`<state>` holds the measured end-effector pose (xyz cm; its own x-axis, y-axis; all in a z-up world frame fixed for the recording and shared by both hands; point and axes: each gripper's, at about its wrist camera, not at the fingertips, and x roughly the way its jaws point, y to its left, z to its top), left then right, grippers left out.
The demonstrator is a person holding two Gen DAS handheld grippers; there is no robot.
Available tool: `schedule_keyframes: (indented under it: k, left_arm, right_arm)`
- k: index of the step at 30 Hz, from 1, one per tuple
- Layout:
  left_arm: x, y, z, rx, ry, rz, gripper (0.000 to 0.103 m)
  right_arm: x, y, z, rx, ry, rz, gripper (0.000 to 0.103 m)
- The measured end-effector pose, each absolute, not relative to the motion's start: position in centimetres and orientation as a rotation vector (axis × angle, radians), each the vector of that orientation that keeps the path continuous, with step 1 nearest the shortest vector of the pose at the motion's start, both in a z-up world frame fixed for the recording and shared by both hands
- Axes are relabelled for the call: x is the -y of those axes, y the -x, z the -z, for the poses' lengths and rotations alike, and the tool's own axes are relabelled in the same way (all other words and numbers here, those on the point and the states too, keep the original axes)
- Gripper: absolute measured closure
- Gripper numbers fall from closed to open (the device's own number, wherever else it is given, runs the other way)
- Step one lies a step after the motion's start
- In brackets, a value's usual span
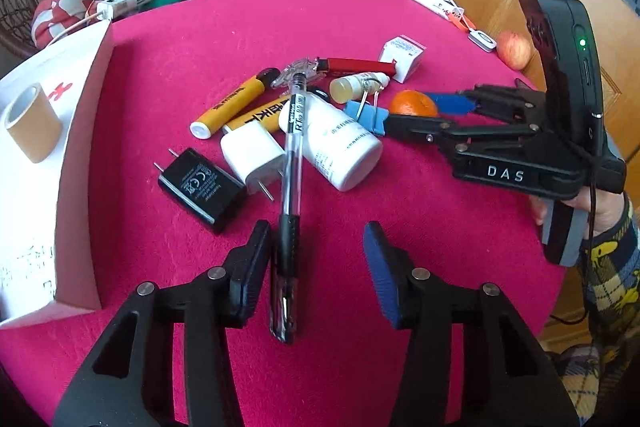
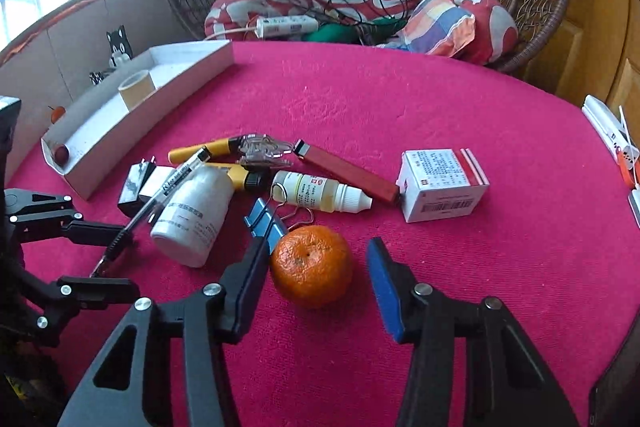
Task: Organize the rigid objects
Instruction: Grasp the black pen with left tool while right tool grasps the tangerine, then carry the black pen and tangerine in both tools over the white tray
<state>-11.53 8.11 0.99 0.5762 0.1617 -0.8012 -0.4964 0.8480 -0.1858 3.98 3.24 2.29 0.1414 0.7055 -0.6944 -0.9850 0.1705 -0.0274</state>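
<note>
Pen (image 1: 291,163) lies across bottle (image 1: 340,143) and charger (image 1: 250,153); tape roll (image 1: 34,123) in tray (image 1: 80,131).

Beyond the left gripper (image 1: 318,271), the white bottle (image 1: 340,147) hides part of the yellow lighter (image 1: 260,117), and the white tray (image 1: 76,131) runs off the picture's left edge. Far right of the right gripper (image 2: 316,285), a white object (image 2: 608,133) is cut by the edge, its kind unclear.

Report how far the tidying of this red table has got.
Done: barely started. Only a tape roll and a small dark item lie in the white tray.
In hand: the left gripper straddles the pen, the right gripper straddles the orange; neither is clamped or lifted yet.
Left: the white bottle, both chargers, yellow lighters, dropper bottle, binder clip and medicine box.
</note>
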Motion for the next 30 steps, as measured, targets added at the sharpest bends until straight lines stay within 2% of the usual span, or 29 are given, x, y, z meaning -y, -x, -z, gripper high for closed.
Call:
schedule_keyframes:
  k: [3,4,6,11,24,30]
  left_arm:
    - [-8.3,11.9,-0.9,-0.871,0.42,-0.419,0.073]
    - [-8.3,12.0,-0.8,-0.873,0.41,-0.428,0.082]
    - [-8.3,12.3,-0.8,-0.867,0.401,-0.438,0.091]
    - [-7.8,13.1,-1.2,-0.824,0.387,-0.42,0.091]
    - [-8.5,17.2,-7.5,-0.567,0.338,-0.508,0.092]
    - [-9.9,20.1,-8.7,-0.498,0.368,-0.561,0.093]
  right_arm:
    - [-3.2,-3.9,-2.2,-0.618,0.561,-1.306,0.061]
    - [-3.0,-3.9,-2.2,-0.619,0.559,-1.304,0.062]
    - [-2.9,-3.8,-2.2,-0.62,0.552,-1.295,0.062]
    - [-2.0,-3.7,-3.3,-0.606,0.482,-1.28,0.062]
    - [2.5,-2.2,-13.2,-0.352,0.232,-1.303,0.062]
    - [1.2,-0.3,-15.0,-0.305,0.212,-1.355,0.062]
